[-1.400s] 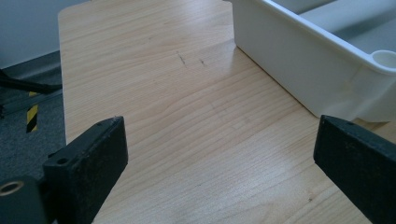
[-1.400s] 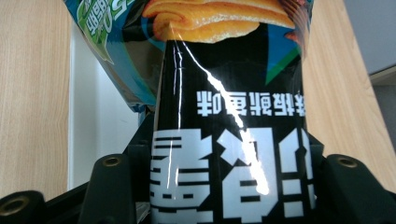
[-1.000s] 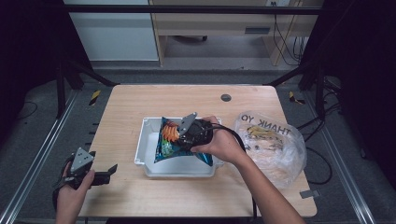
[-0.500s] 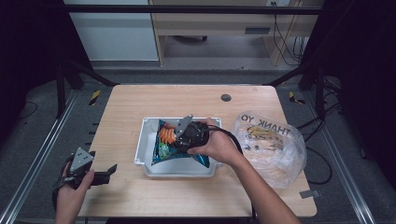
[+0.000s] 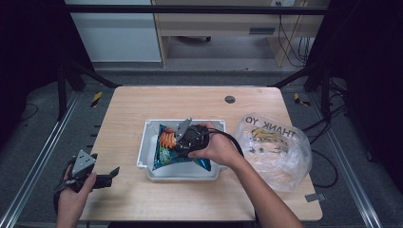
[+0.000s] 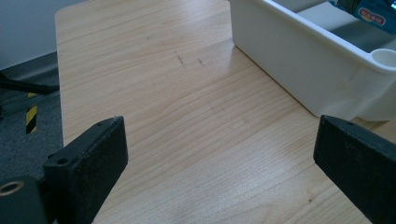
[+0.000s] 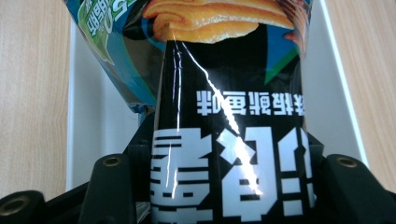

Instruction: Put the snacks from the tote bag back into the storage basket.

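Snack bag [image 5: 177, 151] sits in the white bin [image 5: 148, 156] at table centre, blue and black foil with orange chip graphics. It lies tilted across the bin, lower corner toward the bin's near right. In the right gripper view the bag [image 7: 229, 112] runs up between the two black jaws, white characters on a black panel upside down to the camera, chip picture at top, bin floor [image 7: 98, 116] pale behind it.

Right gripper [image 5: 186, 137] is over the bin, held by the right hand [image 5: 216, 148], jaws closed on the bag's edge. Grey plate of the gripper points up-left. Cable loops back over the wrist.

Left gripper [image 5: 107, 176] rests at the near left corner of the table [image 5: 190, 102], in the left hand [image 5: 76, 187], well apart from the bin. Its own view shows both jaws spread wide with bare wood [image 6: 187, 116] between them, nothing gripped. Bin wall [image 6: 299, 65] is at upper right of that view, with a strip of the bag [image 6: 369, 11] visible over the rim.

Clear plastic bag [image 5: 275, 149] printed "THANK YO" lies just right of the bin, contents too blurred to identify. Small dark round grommet [image 5: 230, 99] is in the tabletop near the far edge.
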{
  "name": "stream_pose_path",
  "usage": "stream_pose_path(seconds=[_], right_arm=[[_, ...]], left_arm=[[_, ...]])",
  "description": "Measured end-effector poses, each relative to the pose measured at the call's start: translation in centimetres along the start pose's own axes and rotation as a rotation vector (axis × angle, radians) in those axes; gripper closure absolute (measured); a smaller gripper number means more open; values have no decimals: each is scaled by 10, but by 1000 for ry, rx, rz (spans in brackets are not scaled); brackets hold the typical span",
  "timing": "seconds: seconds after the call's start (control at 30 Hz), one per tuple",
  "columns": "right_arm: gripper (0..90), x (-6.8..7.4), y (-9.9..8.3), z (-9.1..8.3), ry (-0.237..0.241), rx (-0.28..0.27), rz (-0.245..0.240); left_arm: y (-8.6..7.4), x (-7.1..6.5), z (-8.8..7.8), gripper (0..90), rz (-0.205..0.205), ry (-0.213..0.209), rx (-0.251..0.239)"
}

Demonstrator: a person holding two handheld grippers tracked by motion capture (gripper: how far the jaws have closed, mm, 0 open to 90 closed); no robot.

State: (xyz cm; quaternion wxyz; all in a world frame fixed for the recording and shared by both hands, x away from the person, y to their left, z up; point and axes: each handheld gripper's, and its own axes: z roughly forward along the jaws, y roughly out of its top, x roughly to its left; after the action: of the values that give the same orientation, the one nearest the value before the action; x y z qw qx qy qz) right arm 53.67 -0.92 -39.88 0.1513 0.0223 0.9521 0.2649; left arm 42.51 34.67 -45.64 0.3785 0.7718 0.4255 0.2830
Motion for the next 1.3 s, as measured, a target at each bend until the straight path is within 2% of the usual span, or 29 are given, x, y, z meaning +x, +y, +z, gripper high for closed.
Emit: stream_pose_path(seconds=[0.37,0.77,1.3], right_arm=[[433,-3,-6,13,10,29,13],[433,-10,-14,15,9,46,28],[432,-9,-15,22,15,54,40]], left_arm=[[0,1,-1,26,0,-1,-5],[0,1,0,26,2,-2,-1],[0,1,0,26,4,-2,1]])
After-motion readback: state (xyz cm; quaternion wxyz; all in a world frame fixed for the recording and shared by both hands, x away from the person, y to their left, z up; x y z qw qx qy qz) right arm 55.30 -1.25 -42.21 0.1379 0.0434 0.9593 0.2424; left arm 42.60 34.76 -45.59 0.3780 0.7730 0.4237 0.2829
